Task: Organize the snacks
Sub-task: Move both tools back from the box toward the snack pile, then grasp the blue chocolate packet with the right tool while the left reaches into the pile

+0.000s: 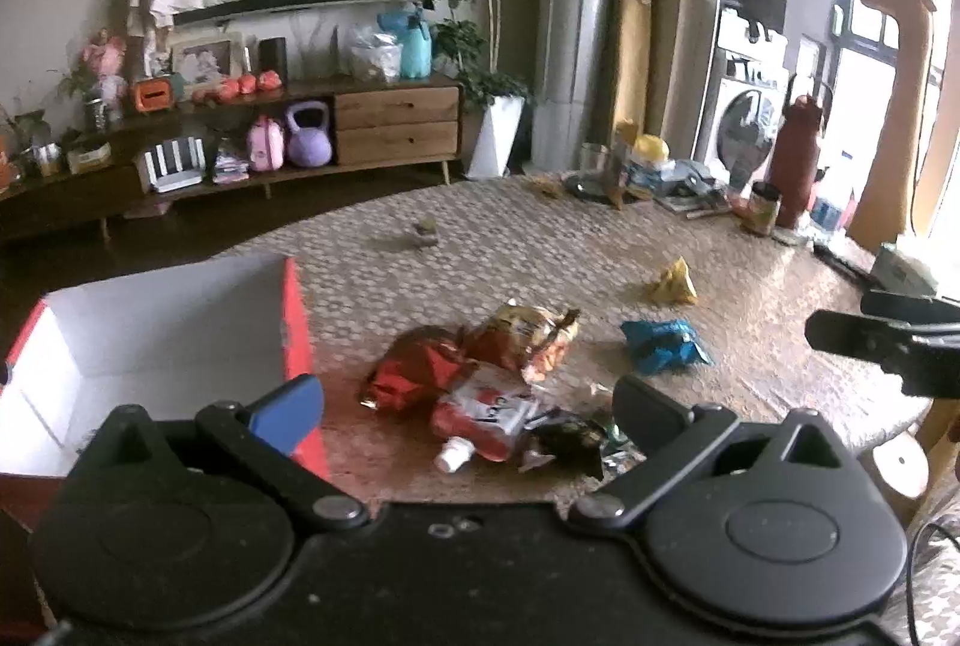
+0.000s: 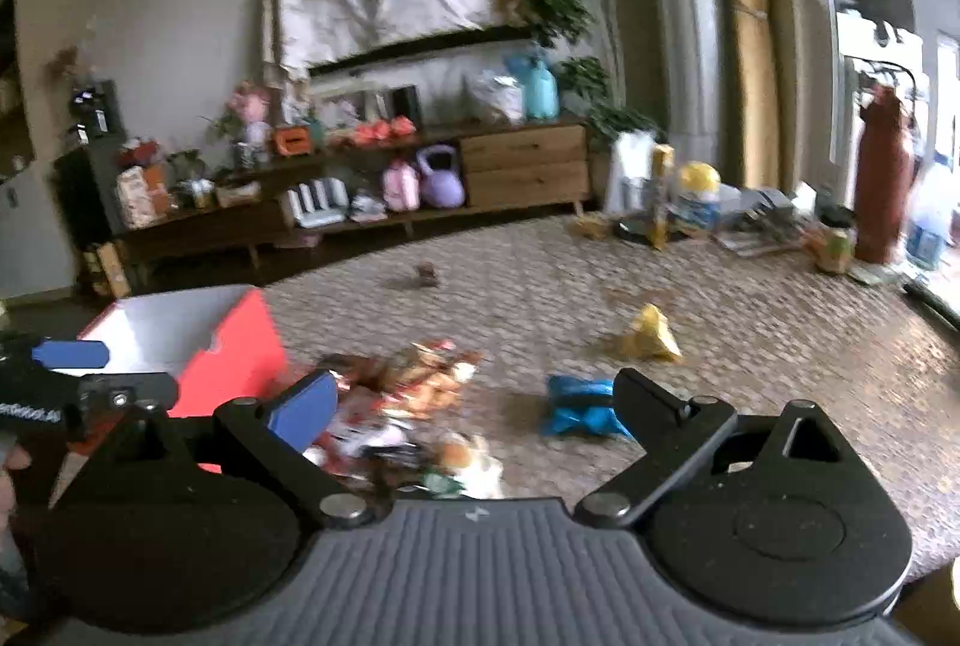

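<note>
Snacks: your pile of snack packets (image 1: 480,382) sits in the near middle of the round table (image 1: 750,250), just right of the box, all loose and overlapping.
Box: red cardboard box (image 1: 294,322) with a white inside, near left on the table, open top, and it looks empty from what shows of it.
Pile details: a shiny red foil bag (image 1: 414,364) on the left, an orange-and-gold crinkled bag (image 1: 528,334) behind it, and a red-and-white spouted pouch (image 1: 486,424) with a white cap nearest you. Some dark wrappers lie just right of the pouch, too blurry to name.
Strays: blue packet (image 1: 663,346) lies a bit right of the pile, apart from it. Yellow packet (image 1: 672,283) is farther back and right, on its own.
Left gripper: your left gripper (image 1: 468,406) has its jaws spread wide with nothing gripped, hanging over the near edge of the pile. The blue pad is in front of the box's red wall.
Right gripper: your right gripper (image 2: 474,406) is spread wide too, nothing pinched. The blue packet (image 2: 582,406) shows just inside its right finger, but you can't tell if they touch.
Far side: clutter along the far right rim, with a dark red bottle (image 1: 795,159), a jar and a yellow-lidded tub.
Blur: right wrist view is smeared, so the pile there is mush.
</note>
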